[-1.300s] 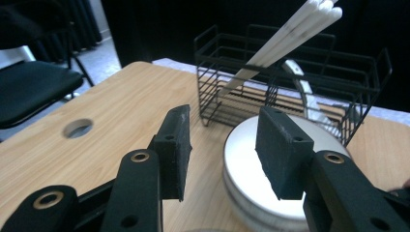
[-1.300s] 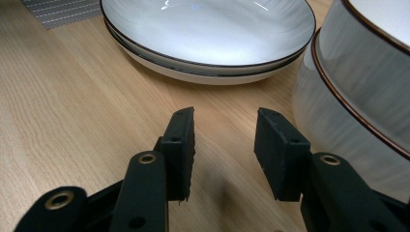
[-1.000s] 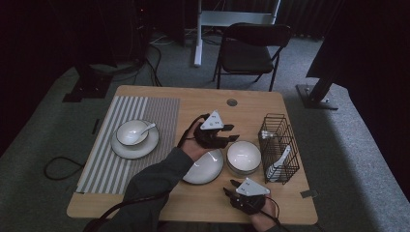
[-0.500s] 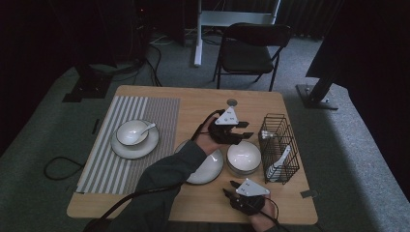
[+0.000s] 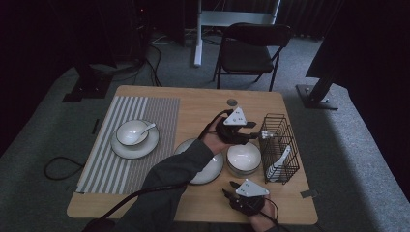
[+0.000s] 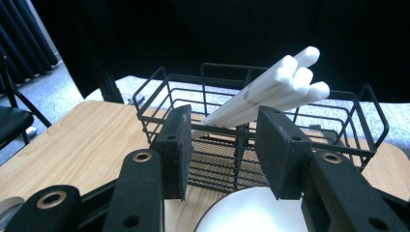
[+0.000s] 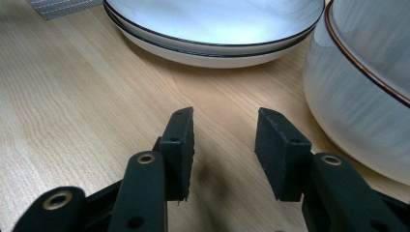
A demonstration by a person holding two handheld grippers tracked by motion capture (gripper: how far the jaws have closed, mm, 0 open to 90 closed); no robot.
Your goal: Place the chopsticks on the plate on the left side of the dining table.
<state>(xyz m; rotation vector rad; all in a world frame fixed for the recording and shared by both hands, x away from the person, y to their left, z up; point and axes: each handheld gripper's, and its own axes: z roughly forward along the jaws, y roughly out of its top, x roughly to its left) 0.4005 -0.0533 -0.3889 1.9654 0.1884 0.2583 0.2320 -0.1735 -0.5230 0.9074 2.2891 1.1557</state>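
Wire basket [image 6: 241, 145] before left gripper [image 6: 222, 145]

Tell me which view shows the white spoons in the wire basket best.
The left gripper view: the white spoon handles lean out of the black wire basket, close ahead of the open left gripper. The high view shows them small and caged.

on the table [image 5: 145, 198], a striped mat [image 5: 130, 145] lies at the left with a plate [image 5: 134, 145] on it, and a small bowl [image 5: 131, 132] holding a spoon [image 5: 146, 129] sits on that plate. right of the mat lies a second plate [image 5: 205, 164], a bowl [image 5: 244, 158] just beside its right edge, and a wire basket [image 5: 279, 145] with white utensils [image 5: 278, 162] leaning inside stands farther right. the left gripper [image 5: 256, 136] hangs behind the bowl at the basket's left side, the right gripper [image 5: 228, 189] rests before the bowl near the table's front edge, and a chair [image 5: 251, 48] stands behind the table.
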